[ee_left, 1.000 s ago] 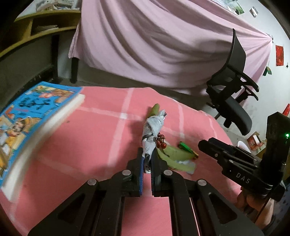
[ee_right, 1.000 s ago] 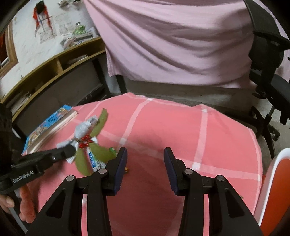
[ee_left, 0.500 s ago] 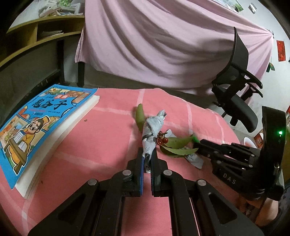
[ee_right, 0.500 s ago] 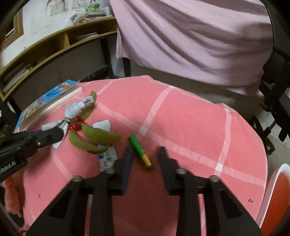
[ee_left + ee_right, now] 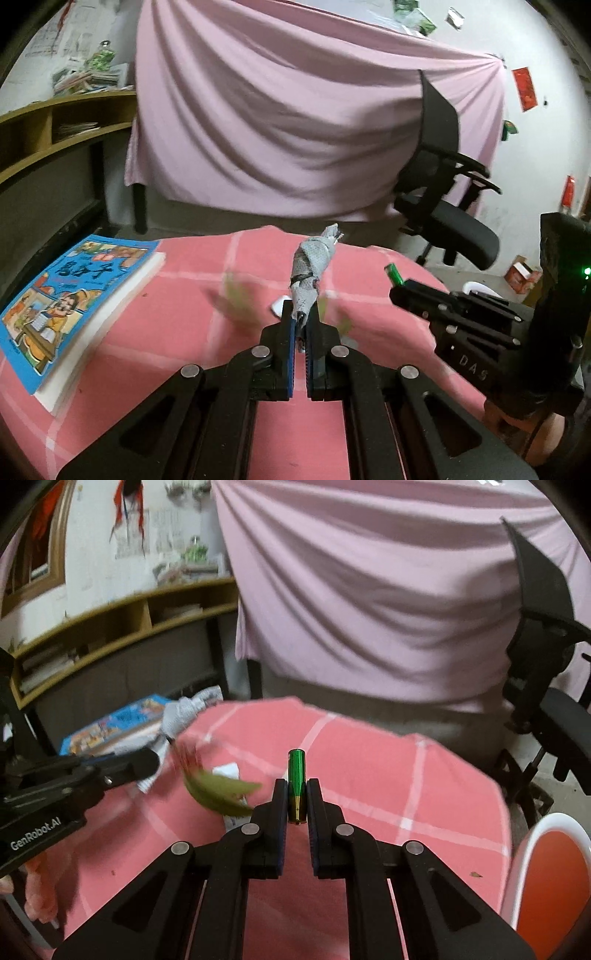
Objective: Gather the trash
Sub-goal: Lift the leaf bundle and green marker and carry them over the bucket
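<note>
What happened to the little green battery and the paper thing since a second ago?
The right gripper closed on the green battery and lifted it off the pink tablecloth. The left gripper raised the twisted paper bundle, its leaves dangling. The comic book stayed put.

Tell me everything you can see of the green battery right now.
The green battery is a small cylinder with a shiny metallic green wrap and a gold band at its near end, where a plus mark shows. It is clamped between the fingers of the right gripper, pointing away from the camera, its green end sticking out past the fingertips. It looks lifted clear of the pink checked tablecloth. The left wrist view shows only its green tip. Nothing but the pads touches it.
</note>
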`<action>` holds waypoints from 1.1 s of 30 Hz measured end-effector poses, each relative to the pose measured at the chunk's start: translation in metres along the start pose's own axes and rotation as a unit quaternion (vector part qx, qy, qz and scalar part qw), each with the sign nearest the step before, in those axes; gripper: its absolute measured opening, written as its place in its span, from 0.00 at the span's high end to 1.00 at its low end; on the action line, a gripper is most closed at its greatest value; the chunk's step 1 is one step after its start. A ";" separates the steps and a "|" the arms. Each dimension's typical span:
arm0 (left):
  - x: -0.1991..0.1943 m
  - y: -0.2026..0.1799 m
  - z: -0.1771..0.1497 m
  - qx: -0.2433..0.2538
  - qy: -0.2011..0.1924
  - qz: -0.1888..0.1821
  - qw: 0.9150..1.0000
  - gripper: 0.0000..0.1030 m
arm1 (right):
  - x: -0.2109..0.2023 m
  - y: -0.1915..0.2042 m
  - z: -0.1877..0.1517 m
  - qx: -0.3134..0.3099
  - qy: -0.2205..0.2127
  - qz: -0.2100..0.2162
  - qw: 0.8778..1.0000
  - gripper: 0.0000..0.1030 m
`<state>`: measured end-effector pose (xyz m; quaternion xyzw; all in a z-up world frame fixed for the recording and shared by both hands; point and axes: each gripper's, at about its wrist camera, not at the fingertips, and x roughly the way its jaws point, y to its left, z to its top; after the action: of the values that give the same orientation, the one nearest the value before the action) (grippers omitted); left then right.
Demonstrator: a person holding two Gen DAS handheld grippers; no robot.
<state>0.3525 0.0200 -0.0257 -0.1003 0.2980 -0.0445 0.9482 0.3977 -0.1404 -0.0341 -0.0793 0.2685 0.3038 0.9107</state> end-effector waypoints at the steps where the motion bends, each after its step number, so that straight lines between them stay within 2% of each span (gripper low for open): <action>1: 0.001 -0.002 -0.001 0.001 0.006 -0.006 1.000 0.98 | -0.004 -0.002 -0.001 0.004 -0.006 -0.002 1.000 0.92; 4: 0.004 -0.008 -0.009 -0.004 0.033 -0.018 0.999 0.98 | -0.015 -0.008 -0.005 0.013 -0.012 -0.006 1.000 0.92; 6: 0.001 -0.009 -0.010 -0.005 0.034 -0.021 0.999 0.98 | -0.022 -0.009 -0.007 0.015 -0.017 -0.010 1.000 0.92; 10: -0.013 -0.019 -0.008 0.001 0.001 -0.023 1.000 0.98 | -0.043 -0.010 -0.012 0.015 -0.046 -0.022 0.999 0.92; 15: -0.035 -0.040 -0.007 0.025 -0.058 -0.022 0.998 0.98 | -0.077 -0.012 -0.017 0.018 -0.110 -0.036 0.993 0.92; 18: -0.048 -0.058 -0.011 0.063 -0.104 0.001 0.993 0.98 | -0.101 -0.021 -0.017 0.029 -0.156 -0.043 0.986 0.92; 24: -0.062 -0.092 -0.007 0.078 -0.137 -0.013 0.987 0.98 | -0.142 -0.049 -0.019 0.057 -0.225 -0.065 0.970 0.92; 33: -0.045 -0.175 0.002 0.122 -0.127 -0.060 0.983 0.98 | -0.179 -0.102 -0.047 0.099 -0.235 -0.105 0.961 0.92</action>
<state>0.3123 -0.1443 0.0387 -0.0063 0.1610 -0.1246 0.9790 0.3174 -0.3278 0.0206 0.0567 0.0661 0.1887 0.9782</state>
